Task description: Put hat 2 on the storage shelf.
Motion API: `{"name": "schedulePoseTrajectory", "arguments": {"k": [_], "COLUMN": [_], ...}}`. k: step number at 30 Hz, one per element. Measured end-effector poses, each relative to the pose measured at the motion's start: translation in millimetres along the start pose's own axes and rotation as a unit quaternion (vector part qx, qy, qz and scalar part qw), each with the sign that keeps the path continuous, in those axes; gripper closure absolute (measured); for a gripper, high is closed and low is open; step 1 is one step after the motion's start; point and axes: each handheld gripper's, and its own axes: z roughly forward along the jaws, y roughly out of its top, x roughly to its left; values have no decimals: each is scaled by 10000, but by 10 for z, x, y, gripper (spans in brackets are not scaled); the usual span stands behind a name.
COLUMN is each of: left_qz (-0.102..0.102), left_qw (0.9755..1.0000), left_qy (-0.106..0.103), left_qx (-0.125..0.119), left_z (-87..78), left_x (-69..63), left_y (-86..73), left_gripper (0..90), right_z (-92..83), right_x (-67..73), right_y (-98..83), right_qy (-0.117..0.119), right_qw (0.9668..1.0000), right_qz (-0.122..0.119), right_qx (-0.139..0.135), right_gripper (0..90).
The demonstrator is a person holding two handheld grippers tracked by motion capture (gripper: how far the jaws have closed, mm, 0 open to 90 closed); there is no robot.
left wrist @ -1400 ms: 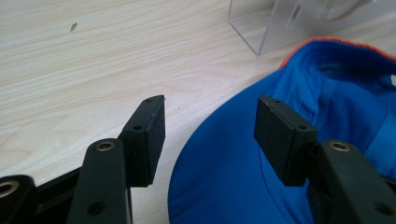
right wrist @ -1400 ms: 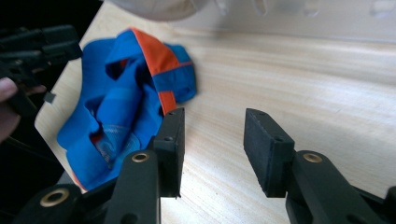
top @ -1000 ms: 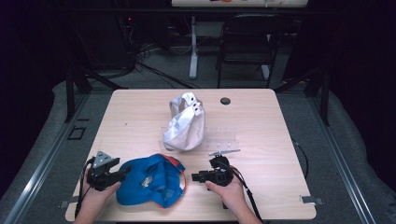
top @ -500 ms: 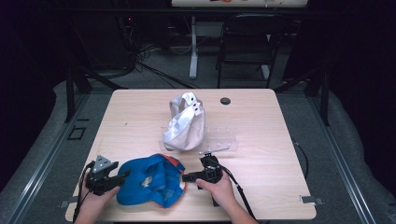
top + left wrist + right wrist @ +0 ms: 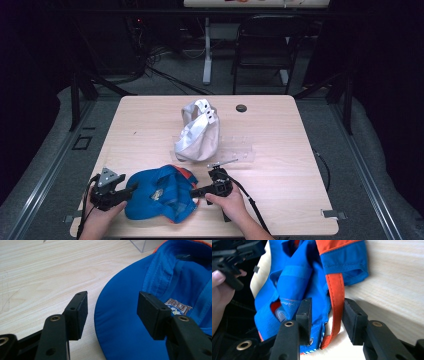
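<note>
Blue cap (image 5: 160,196) lay at table's (image 5: 280,130) near edge. Left gripper (image 5: 131,189): jaws spread astride brim (image 5: 117,322). Right gripper (image 5: 194,193): jaws spread about orange strap (image 5: 336,293), not clamped. White cap (image 5: 197,132) mid-table.

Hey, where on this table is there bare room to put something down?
The right side, past the white bag and clear plastic stand, is bare. So is the far left corner. The near edge is crowded: blue cap, both grippers.
</note>
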Motion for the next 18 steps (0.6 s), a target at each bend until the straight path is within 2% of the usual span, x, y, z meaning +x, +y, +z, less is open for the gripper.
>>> {"name": "schedulePoseTrajectory", "arguments": {"k": [5, 8, 11, 18], "left_qz": [33, 56, 52, 58], "left_qw": [10000, 10000, 10000, 10000], "left_qy": [14, 18, 20, 15], "left_qx": [16, 16, 13, 12], "left_z": [8, 4, 4, 9], "left_x": [-8, -10, -9, -10], "left_y": [1, 3, 2, 3], "left_gripper": [425, 425, 425, 425], "right_z": [-32, -57, -75, -123], "right_x": [9, 27, 44, 30], "right_y": [-15, -7, -6, 4], "right_qy": [363, 500, 467, 381], "right_qw": [9993, 9986, 9988, 9988], "right_qz": [128, 164, 165, 298], "right_qx": [21, 31, -9, -84], "right_gripper": [664, 709, 765, 778]}}
